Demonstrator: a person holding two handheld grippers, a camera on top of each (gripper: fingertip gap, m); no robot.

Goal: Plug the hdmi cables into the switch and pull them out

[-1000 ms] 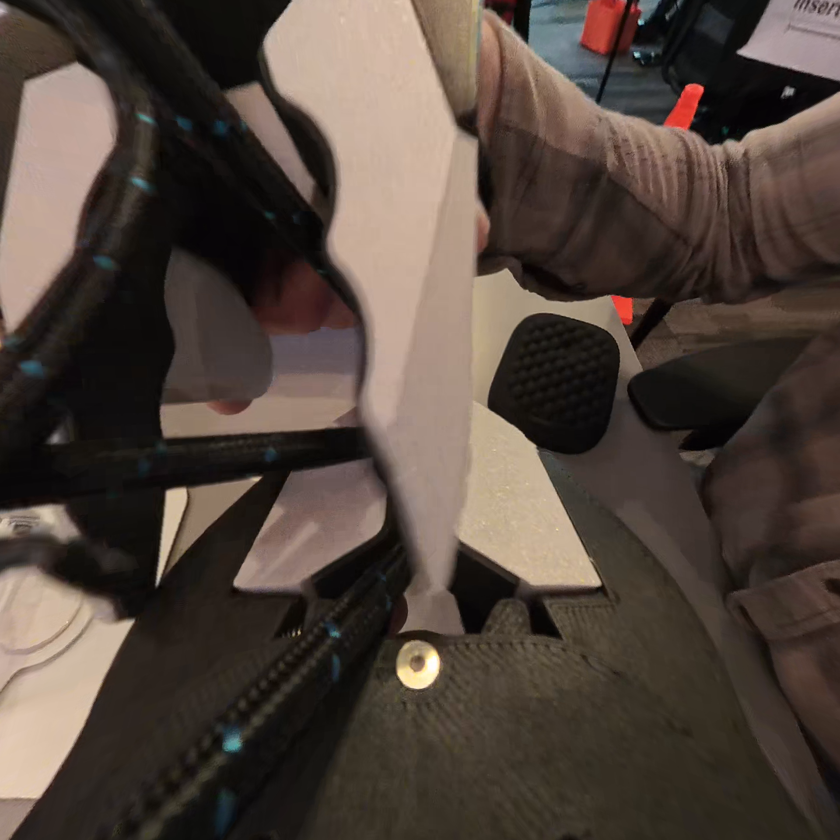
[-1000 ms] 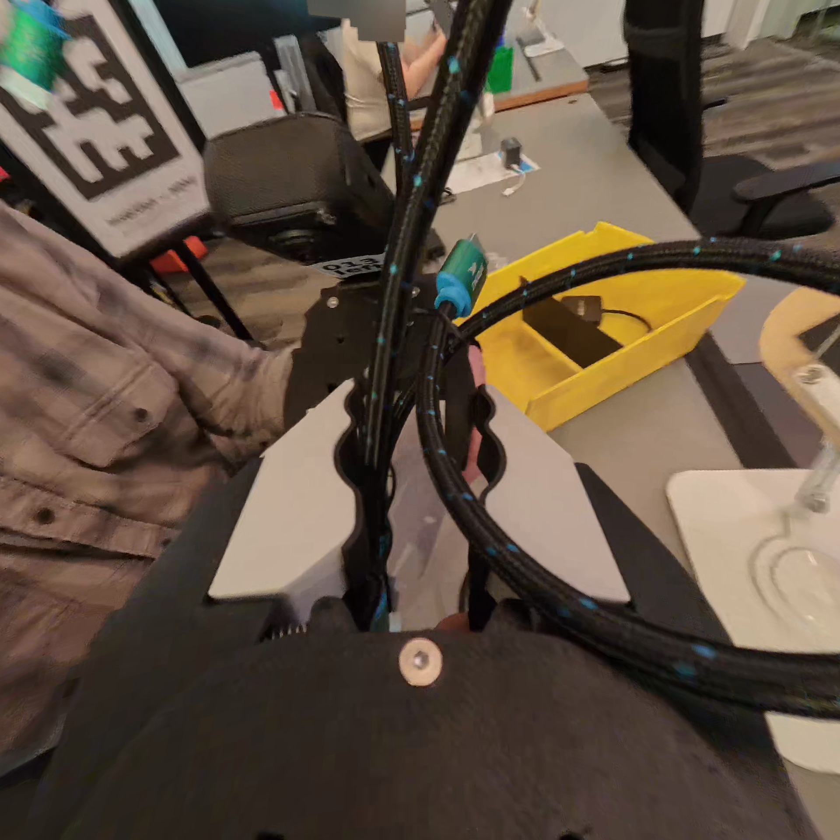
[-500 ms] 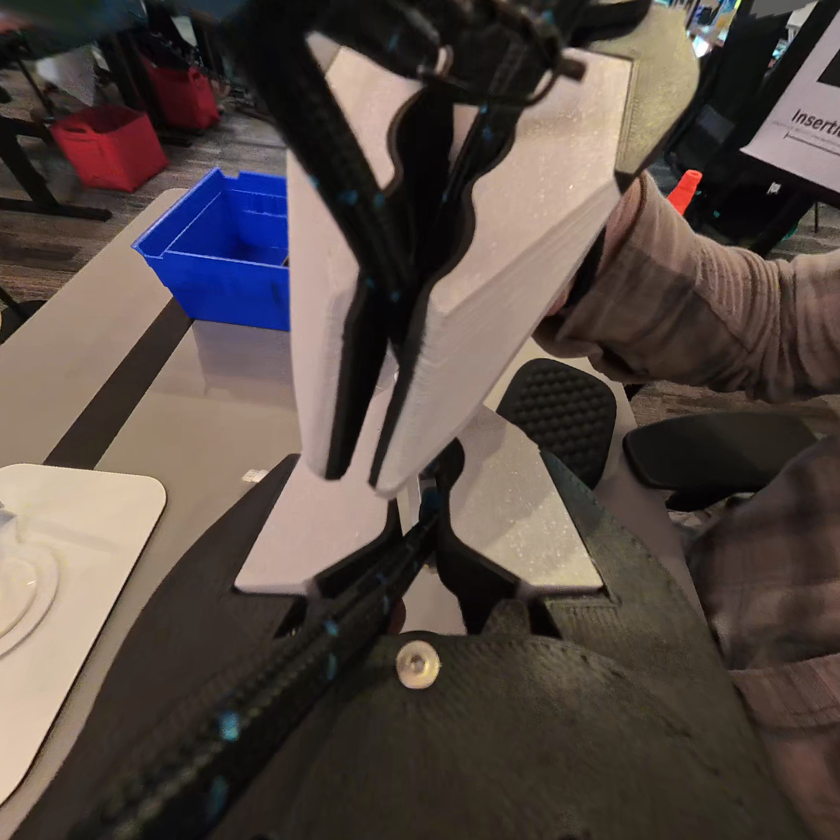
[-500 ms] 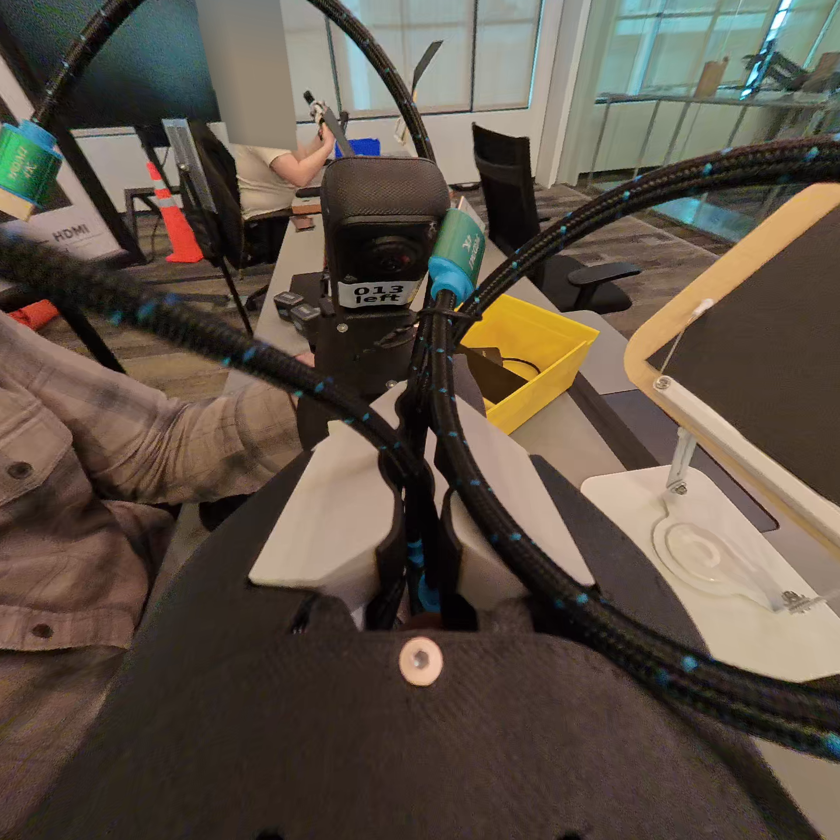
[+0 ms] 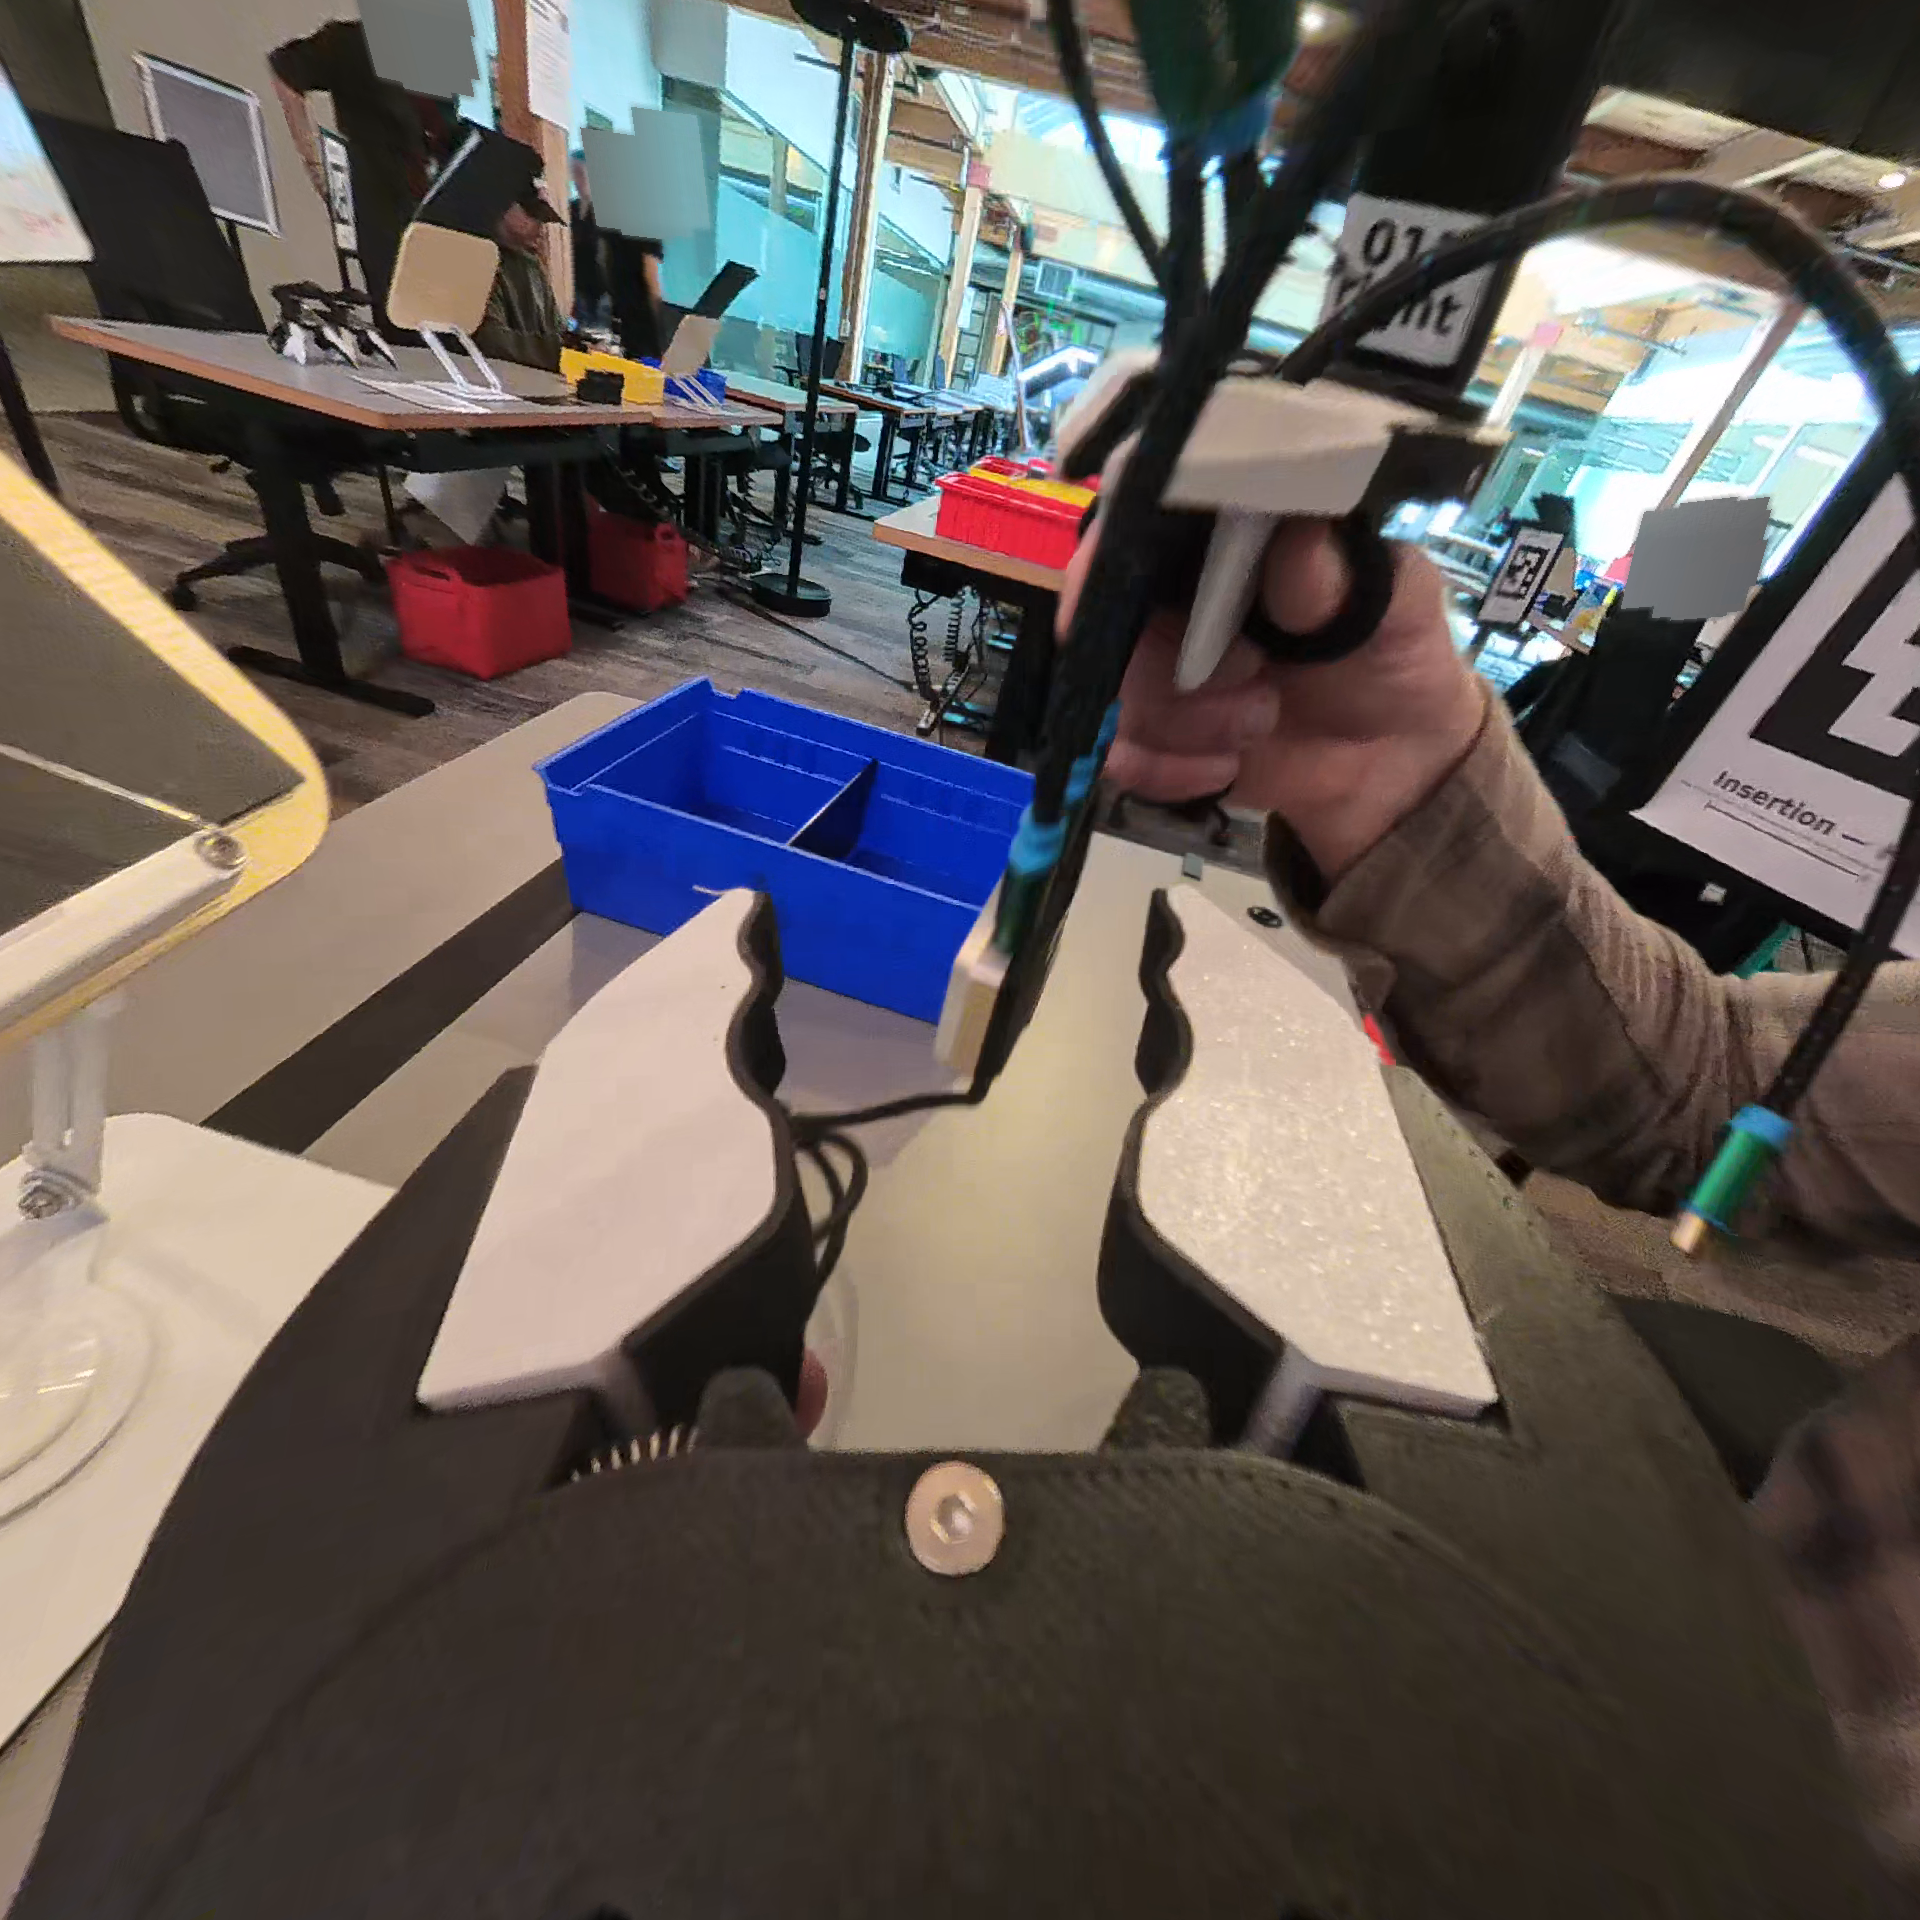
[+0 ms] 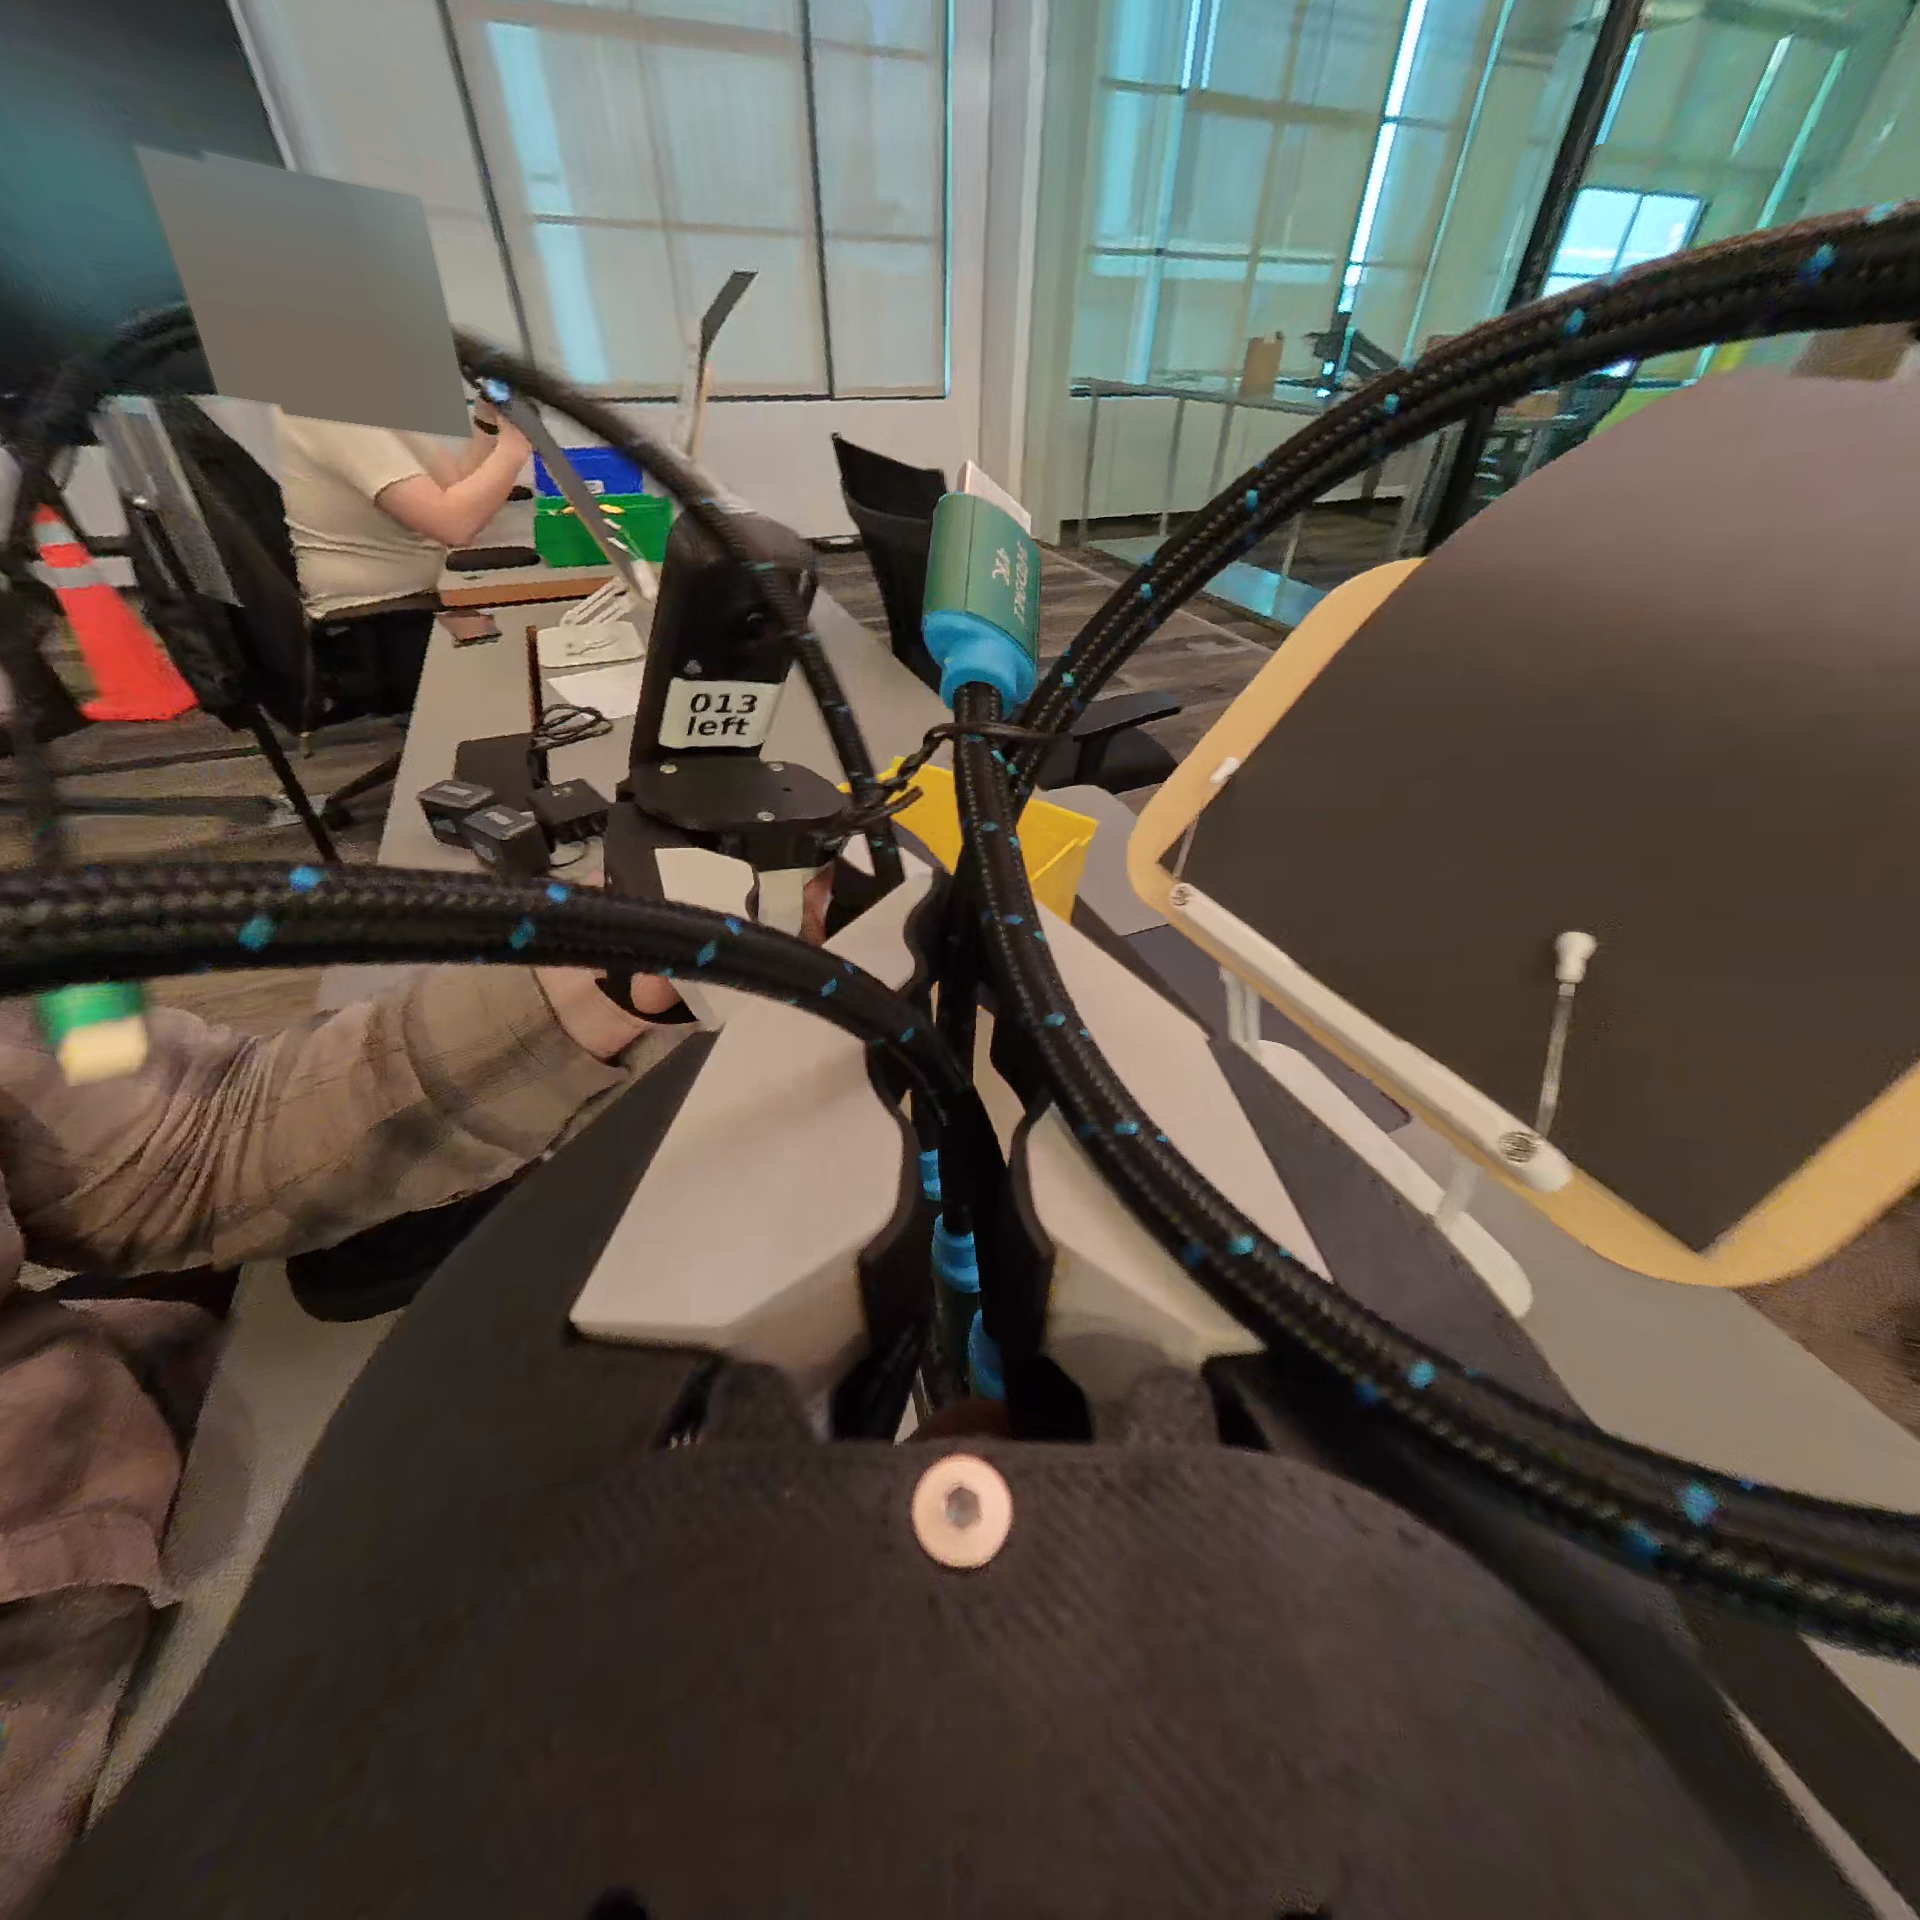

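My right gripper [image 6: 971,997] is shut on a bundle of black braided HDMI cables [image 6: 1132,1143] with blue flecks. One green plug [image 6: 982,592] sticks up beyond its fingers; another [image 6: 94,1023] hangs at the left. In the left wrist view the right gripper [image 5: 1262,457] is held high, and the cables hang from it. A capped green plug [image 5: 977,987] dangles between my left gripper's fingertips, beside a black flat piece that may be the switch. A third plug [image 5: 1730,1179] hangs at the right. My left gripper [image 5: 961,920] is open and holds nothing.
A blue divided bin [image 5: 790,821] stands on the grey table [image 5: 966,1278] ahead of the left gripper. A yellow bin [image 6: 1049,842] sits behind the cables. A wood-framed dark board [image 6: 1558,831] on a white stand [image 5: 156,1247] is close by. A thin black wire [image 5: 831,1153] lies on the table.
My left gripper has opened and let go of the cable. My right gripper has risen with the cable bundle, which now hangs over the table.
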